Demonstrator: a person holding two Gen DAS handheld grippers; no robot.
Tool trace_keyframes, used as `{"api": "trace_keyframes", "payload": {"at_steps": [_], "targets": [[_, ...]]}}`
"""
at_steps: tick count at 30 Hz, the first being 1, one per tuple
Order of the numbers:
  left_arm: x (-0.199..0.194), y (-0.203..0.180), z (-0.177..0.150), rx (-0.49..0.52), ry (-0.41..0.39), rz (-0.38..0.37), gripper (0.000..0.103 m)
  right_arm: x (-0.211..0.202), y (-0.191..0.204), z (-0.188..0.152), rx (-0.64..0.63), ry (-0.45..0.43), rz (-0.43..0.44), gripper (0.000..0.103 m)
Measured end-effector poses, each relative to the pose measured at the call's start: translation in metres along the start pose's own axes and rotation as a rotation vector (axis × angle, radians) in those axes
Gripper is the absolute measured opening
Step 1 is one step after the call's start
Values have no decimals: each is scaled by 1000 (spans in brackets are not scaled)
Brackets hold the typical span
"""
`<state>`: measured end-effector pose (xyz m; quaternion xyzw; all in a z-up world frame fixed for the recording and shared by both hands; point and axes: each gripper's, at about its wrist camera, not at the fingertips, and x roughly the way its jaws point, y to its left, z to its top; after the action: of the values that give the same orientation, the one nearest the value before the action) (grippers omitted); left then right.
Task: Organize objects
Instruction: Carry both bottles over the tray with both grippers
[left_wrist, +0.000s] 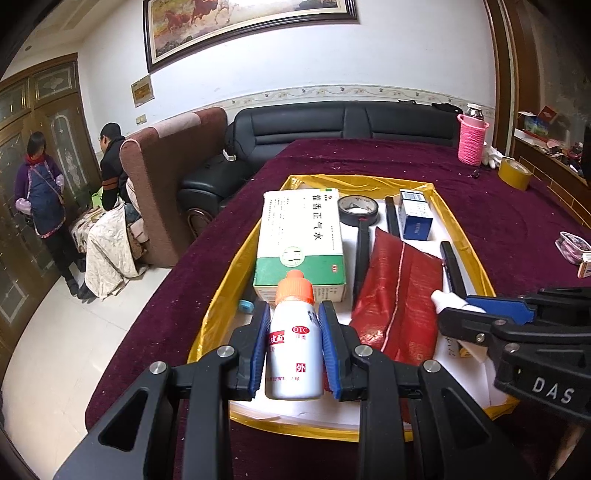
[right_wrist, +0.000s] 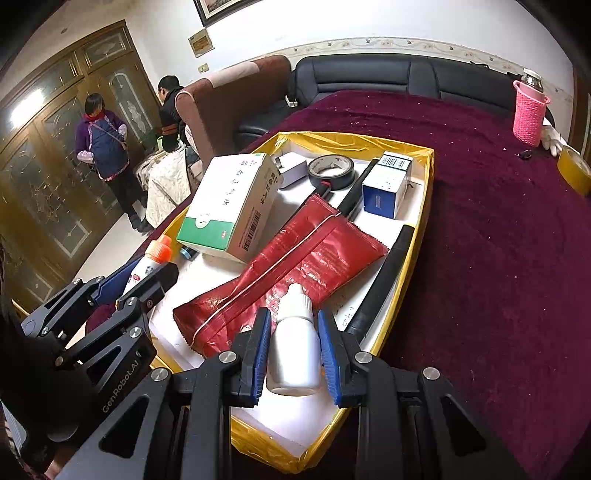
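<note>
Left wrist view, frame centre: left gripper (left_wrist: 294, 349) clamps an orange-capped white plastic bottle (left_wrist: 294, 339); right gripper (right_wrist: 294, 349) clamps a plain white dropper bottle (right_wrist: 294, 343) above the yellow-rimmed tray (right_wrist: 424, 206).

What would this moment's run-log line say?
left hand-held gripper: shut on orange-capped bottle | right hand-held gripper: shut on white dropper bottle | both over yellow-rimmed tray | nothing released

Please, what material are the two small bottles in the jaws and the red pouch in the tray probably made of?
Orange-capped bottle: probably glossy white plastic with a printed label; it shows soft highlights.
All-white bottle: likely matte white plastic, moulded cap, no label visible.
Red pouch: seemingly shiny plastic or foil film; it wrinkles, glints, and has a zigzag-cut sealed edge.
</note>
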<state>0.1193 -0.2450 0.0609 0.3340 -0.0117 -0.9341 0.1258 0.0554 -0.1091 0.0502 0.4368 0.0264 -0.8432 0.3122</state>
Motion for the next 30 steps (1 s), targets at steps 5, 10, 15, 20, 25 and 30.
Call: {"api": "trace_keyframes", "payload": {"at_steps": [5,10,15,20,25,30], "targets": [[1,1,0,-9,7,-14,26,2,2,-3,-3,1,10,29],[6,9,-1,-28,16,-9,26,2,5,-4,-11,0,10,29],[17,9,-4,-33,46,-9,26,4,5,-5,-25,2,8,29],[29,10,-10,-39,78,-6,26,12,7,-8,-51,16,-7,30],[35,8,-12,-33,88,3,26,14,12,-9,-86,6,-37,30],[35,7,-11,-35,85,13,26,15,11,-9,-86,4,-38,30]]}}
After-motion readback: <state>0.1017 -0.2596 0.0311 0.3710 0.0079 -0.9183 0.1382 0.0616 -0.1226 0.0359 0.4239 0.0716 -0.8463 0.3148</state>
